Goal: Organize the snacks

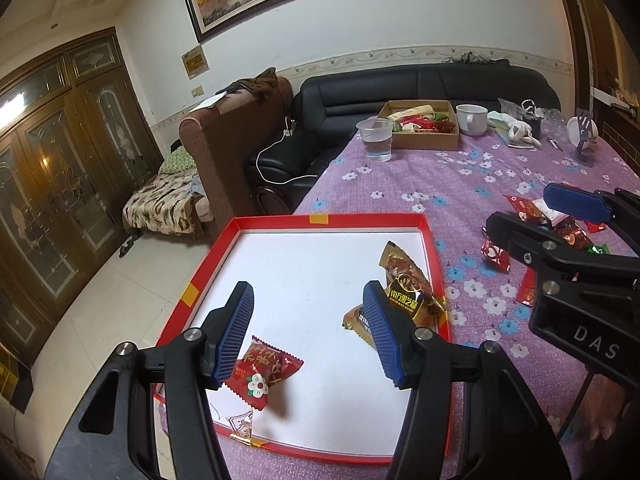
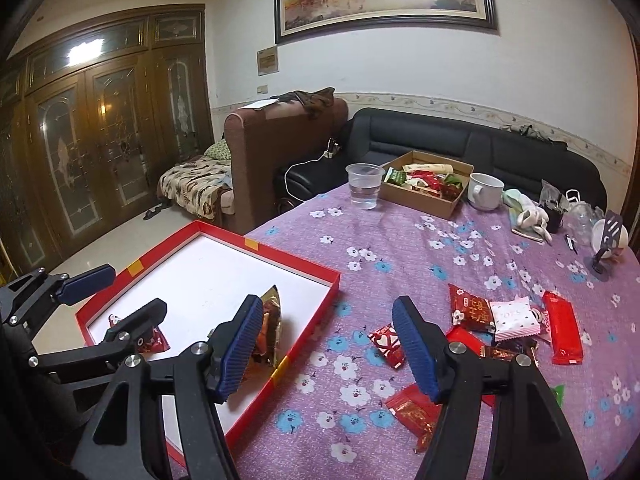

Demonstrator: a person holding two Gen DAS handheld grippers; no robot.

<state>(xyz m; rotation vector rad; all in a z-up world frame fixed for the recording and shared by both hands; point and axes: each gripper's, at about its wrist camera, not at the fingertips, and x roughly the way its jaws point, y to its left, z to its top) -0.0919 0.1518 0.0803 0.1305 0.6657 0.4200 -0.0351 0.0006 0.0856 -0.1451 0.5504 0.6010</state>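
Both grippers are empty over the worktop point(image 2: 400, 240). The left gripper point(image 1: 310, 332) hangs over the red tray point(image 1: 280, 220) with its fingers about half apart and nothing between them; a red flower-print candy point(image 1: 264, 372) lies on the tray floor just under its left finger. The right gripper point(image 2: 326, 350) sits over the tray's near corner and the purple cloth, fingers wide and bare. The step in hand looks like fetching the next snack: I would swing the right gripper over to the loose pile point(image 2: 512, 324), keep the fingers wide, pick an outlying piece such as the small red-and-white candy point(image 2: 387, 344), straddle its short side and close low on the wrapper, since the flat packets will slip if pinched at an edge. The left gripper should stay out of the way. Counted: in the tray, four wrappers show, namely the flower-print candy, two gold-brown packs point(image 1: 408, 288), and a clear one at the near rim point(image 1: 242, 426). On the cloth about eight or nine snacks remain, overlapping, so the count is uncertain. One cup point(image 2: 363, 186), one mug point(image 2: 485, 191) and one cardboard box of snacks point(image 2: 428, 196) stand at the far end.
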